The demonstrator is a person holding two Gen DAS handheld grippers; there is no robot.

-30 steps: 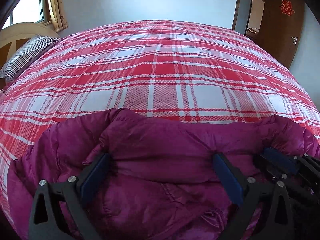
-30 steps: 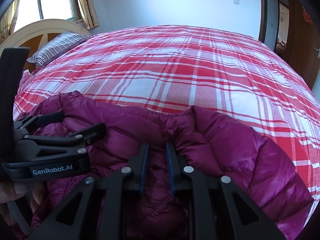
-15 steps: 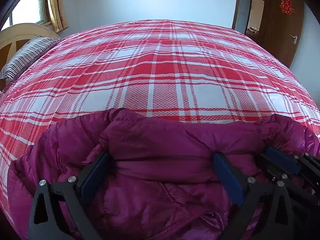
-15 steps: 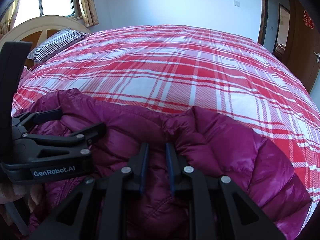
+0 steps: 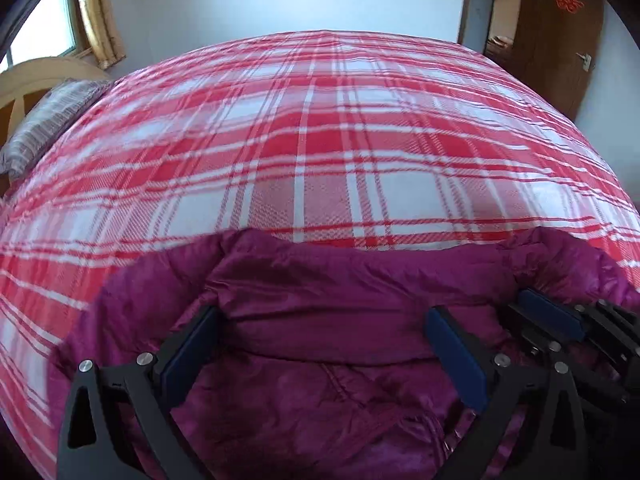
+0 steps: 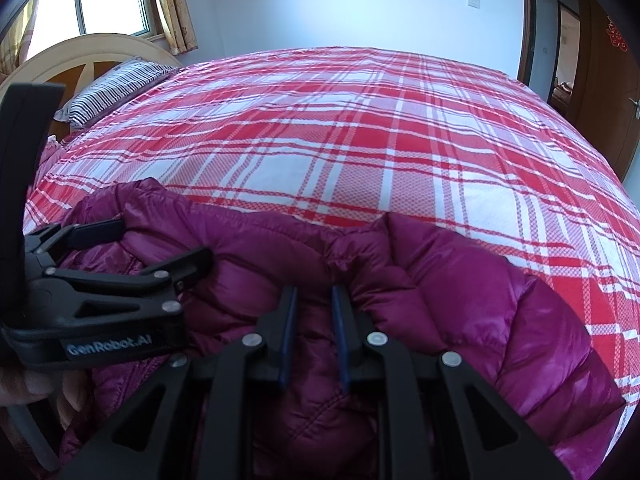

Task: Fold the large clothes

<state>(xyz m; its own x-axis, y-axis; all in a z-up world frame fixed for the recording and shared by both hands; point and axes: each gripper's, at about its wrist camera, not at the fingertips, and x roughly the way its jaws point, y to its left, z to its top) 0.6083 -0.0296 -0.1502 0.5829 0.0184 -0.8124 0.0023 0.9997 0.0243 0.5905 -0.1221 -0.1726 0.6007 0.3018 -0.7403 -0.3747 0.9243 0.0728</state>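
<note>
A magenta puffer jacket [image 5: 320, 312] [image 6: 460, 304] lies bunched at the near edge of a bed with a red and white plaid cover [image 5: 320, 140]. My left gripper [image 5: 322, 344] stands wide open over the jacket's smooth lining, one finger on either side of a broad fold. In the right wrist view, the left gripper [image 6: 156, 244] sits at the left on the jacket, with a hand below it. My right gripper [image 6: 314, 332] is shut on a pinch of quilted fabric near the jacket's far edge. The right gripper [image 5: 560, 320] also shows at the right of the left wrist view.
The plaid cover [image 6: 360, 140] stretches away beyond the jacket. A striped pillow [image 6: 116, 88] and a curved wooden headboard [image 6: 80, 52] are at the far left under a window. A brown door [image 5: 560, 32] stands at the far right.
The left wrist view has shifted slightly and is blurred. The jacket and both grippers stand as before.
</note>
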